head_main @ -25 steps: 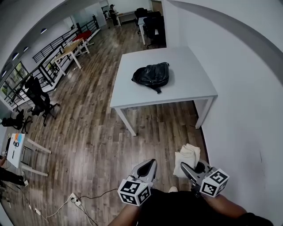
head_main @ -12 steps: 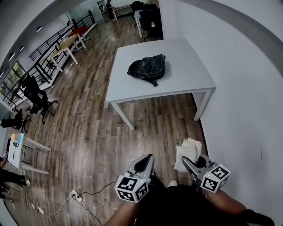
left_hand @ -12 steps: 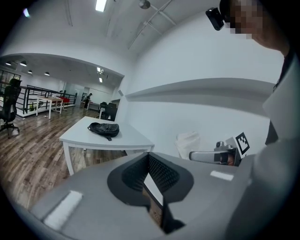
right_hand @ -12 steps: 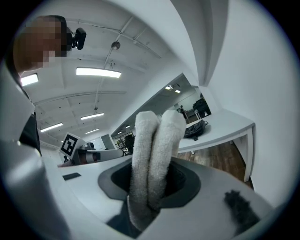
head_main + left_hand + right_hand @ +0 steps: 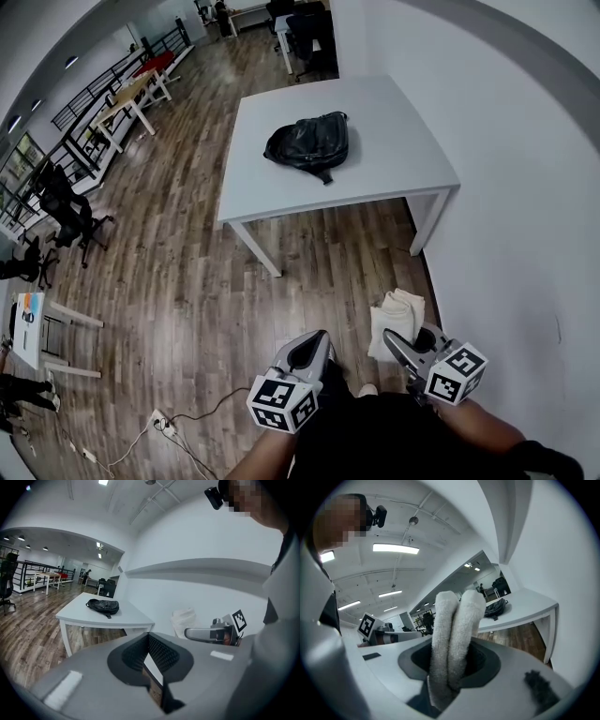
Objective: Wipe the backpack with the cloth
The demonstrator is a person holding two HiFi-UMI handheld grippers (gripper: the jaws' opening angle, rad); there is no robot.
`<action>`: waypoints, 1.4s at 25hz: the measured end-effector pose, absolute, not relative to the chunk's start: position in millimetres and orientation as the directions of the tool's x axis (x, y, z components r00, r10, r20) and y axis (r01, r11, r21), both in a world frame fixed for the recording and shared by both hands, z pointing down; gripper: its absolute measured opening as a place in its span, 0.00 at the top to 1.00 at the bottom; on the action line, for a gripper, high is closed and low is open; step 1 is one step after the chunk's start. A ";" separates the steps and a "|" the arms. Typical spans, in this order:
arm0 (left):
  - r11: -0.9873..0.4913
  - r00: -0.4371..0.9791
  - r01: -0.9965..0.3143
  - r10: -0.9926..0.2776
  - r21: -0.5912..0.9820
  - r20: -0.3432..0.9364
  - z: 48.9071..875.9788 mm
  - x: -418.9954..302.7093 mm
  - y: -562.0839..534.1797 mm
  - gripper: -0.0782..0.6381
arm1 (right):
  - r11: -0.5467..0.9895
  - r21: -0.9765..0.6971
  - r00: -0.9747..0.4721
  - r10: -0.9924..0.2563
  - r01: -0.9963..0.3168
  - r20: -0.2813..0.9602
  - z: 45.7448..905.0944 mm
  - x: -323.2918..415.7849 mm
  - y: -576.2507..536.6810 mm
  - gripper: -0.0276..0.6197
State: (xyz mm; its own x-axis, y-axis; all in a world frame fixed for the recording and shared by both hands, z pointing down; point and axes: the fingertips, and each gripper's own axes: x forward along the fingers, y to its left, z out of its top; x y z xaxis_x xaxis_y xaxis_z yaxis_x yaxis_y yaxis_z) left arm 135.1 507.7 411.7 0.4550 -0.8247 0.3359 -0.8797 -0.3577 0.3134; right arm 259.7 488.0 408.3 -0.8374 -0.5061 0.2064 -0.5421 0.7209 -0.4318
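White terry cloth (image 5: 451, 634), folded double, stands up between the jaws of the right gripper (image 5: 403, 354), which are clamped on its lower end; in the head view the free end juts forward past the jaw tips. The left gripper (image 5: 307, 351) has its jaws pressed together with nothing between them. Both grippers are held low and close to the person's body, side by side above the wooden floor (image 5: 187, 281), well apart from the desk (image 5: 394, 131).

The black backpack (image 5: 307, 145) lies flat on the white desk, about midway between the far and near edges and somewhat closer to the left edge than to the right. One strap trails from it toward the near edge. The desk's right edge runs along the white wall (image 5: 525, 187). A power strip (image 5: 159, 427) with its cable lies on the floor to the left of the person.
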 end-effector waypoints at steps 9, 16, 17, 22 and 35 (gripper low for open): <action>-0.368 0.468 -0.875 -0.809 0.315 0.355 418.3 102.9 452.8 0.88 | 0.708 -0.440 -0.831 -0.507 -0.552 0.227 412.8 222.1 431.0 0.76; -0.366 0.472 -0.872 -0.805 0.324 0.360 422.8 68.2 403.2 0.88 | 0.689 -0.449 -0.821 -0.508 -0.570 0.262 422.4 191.6 385.1 0.76; -0.368 0.473 -0.872 -0.804 0.322 0.361 423.8 64.0 395.6 0.88 | 0.685 -0.450 -0.819 -0.508 -0.572 0.267 424.9 187.5 377.8 0.76; -0.374 0.479 -0.868 -0.801 0.326 0.359 429.9 40.0 360.6 0.88 | 0.687 -0.444 -0.818 -0.502 -0.575 0.282 428.2 159.2 345.1 0.76; -0.403 0.494 -0.862 -0.805 0.308 0.328 426.3 -23.2 283.6 0.88 | 0.677 -0.440 -0.807 -0.516 -0.590 0.287 427.1 97.1 276.0 0.76</action>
